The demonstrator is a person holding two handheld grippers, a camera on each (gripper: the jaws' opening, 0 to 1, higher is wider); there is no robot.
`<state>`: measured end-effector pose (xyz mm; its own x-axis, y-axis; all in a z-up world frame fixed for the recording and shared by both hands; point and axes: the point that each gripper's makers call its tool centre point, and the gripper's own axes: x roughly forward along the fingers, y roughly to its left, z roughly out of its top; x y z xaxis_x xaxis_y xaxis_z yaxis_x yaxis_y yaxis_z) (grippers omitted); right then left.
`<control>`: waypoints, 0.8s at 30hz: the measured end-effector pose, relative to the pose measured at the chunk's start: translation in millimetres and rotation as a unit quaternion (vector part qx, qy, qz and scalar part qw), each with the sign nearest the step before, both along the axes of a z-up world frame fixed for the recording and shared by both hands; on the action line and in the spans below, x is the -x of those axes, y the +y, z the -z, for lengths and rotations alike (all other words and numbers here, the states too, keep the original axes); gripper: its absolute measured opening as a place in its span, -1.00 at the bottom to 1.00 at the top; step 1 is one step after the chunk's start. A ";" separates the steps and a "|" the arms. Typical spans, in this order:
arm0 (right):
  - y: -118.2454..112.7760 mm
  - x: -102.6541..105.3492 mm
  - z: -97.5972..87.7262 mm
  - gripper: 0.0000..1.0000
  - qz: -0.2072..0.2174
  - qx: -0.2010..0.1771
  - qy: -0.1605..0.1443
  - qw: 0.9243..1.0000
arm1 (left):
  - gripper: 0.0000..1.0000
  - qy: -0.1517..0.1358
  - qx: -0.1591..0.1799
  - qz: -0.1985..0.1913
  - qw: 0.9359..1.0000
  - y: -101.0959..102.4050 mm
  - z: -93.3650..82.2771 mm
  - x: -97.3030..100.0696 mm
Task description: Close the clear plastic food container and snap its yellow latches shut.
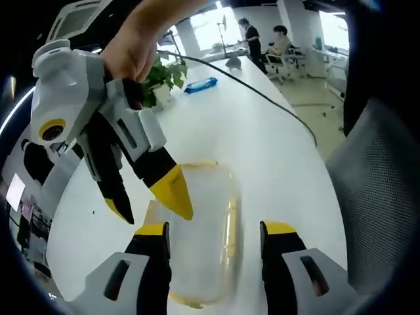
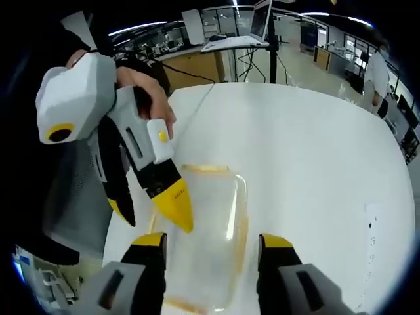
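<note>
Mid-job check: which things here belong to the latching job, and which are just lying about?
Job: clear container with yellow latches on the white table; left gripper; right gripper.

Lying about: potted plant, blue packet, black cable, grey chair.

Clear container [image 1: 203, 236] w/ yellow trim, white table [image 1: 262, 144].
</note>
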<state>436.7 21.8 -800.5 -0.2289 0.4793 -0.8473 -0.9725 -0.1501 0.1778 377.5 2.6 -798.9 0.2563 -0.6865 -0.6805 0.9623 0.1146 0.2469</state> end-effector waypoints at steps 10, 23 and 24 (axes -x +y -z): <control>-2.8 14.5 -5.5 0.08 0.002 -0.018 -0.021 1.000 | 0.02 0.035 -0.017 -0.003 0.999 9.0 -2.9 -9.3; -13.9 24.3 -11.8 0.07 0.016 -0.031 -0.049 0.998 | 0.05 0.076 -0.026 -0.010 0.997 14.9 -6.2 -23.9; -14.5 25.4 -11.4 0.08 0.016 -0.030 -0.049 0.998 | 0.08 0.092 -0.024 -0.010 0.995 14.7 -5.9 -22.4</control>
